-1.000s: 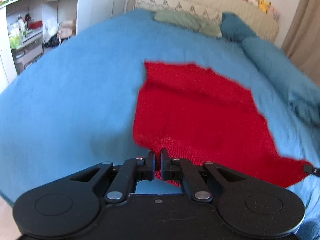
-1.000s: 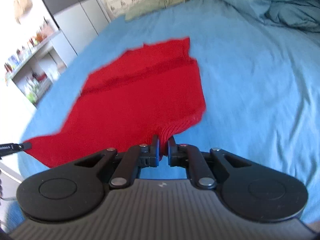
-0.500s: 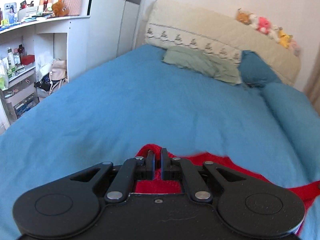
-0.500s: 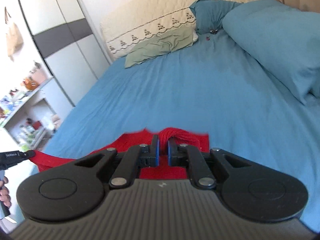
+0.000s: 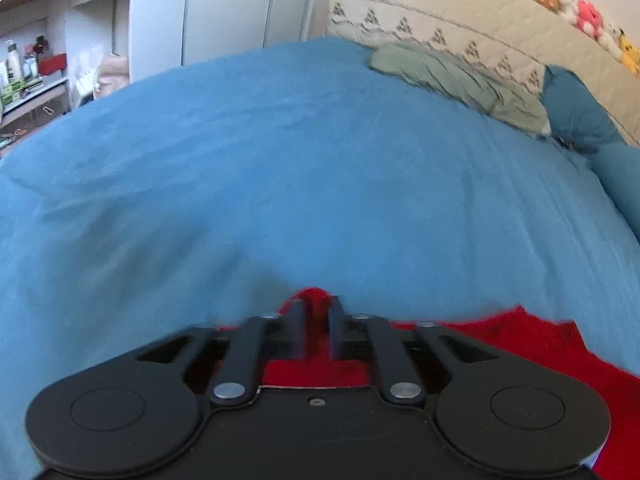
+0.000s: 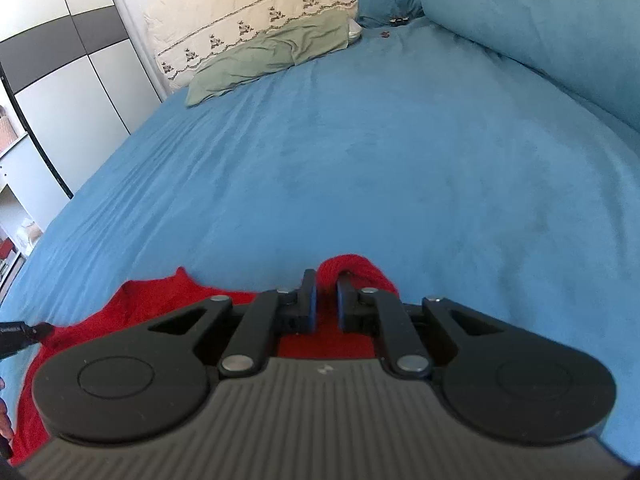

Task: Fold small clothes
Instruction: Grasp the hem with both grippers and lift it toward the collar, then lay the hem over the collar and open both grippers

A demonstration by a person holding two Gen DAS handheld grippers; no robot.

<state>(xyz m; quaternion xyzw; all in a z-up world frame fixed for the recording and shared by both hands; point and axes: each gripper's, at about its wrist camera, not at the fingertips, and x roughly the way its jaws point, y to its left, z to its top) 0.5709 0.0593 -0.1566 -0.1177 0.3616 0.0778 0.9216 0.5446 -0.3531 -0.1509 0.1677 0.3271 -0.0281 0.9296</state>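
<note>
A red knitted garment (image 5: 520, 340) lies low on the blue bed, mostly hidden under both tools. My left gripper (image 5: 316, 304) is shut on one corner of it; a red bunch shows between the fingers. My right gripper (image 6: 324, 284) is shut on another corner of the red garment (image 6: 152, 300), with a red fold bulging past the fingertips. The left gripper's tip (image 6: 24, 330) shows at the left edge of the right wrist view, touching the cloth's far corner.
The blue bedspread (image 6: 380, 160) stretches ahead. A green pillow (image 6: 272, 52), a cream headboard cushion (image 5: 460, 16) and blue pillows (image 6: 540, 24) lie at the head. White shelves (image 5: 36, 64) and wardrobe doors stand left of the bed.
Both grippers have carried the garment's near corners forward over the rest of it. The spread-out red cloth seen a second ago now lies mostly under the tools.
</note>
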